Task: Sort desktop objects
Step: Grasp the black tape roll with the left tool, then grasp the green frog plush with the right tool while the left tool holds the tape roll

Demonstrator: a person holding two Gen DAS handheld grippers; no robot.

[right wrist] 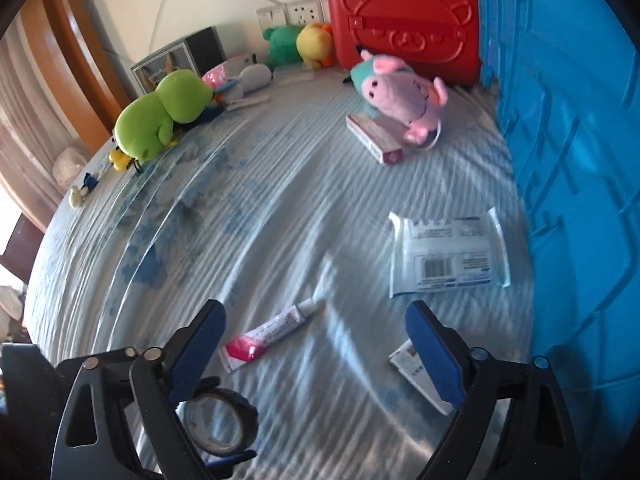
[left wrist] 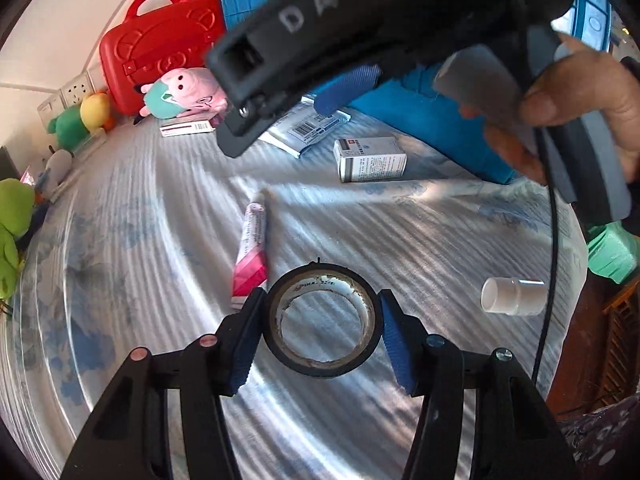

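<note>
Left tool (left wrist: 322, 330) clamped; right tool (right wrist: 316, 354) spread wide.

My left camera looks low and close across the table (left wrist: 132, 216). My right sits higher. Both share the pink tube (left wrist: 251, 254) (right wrist: 267, 331) and red case (left wrist: 160, 56) (right wrist: 404, 20).

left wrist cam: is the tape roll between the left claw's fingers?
Yes, the tape roll sits between the left claw fingers, on the table.
</note>
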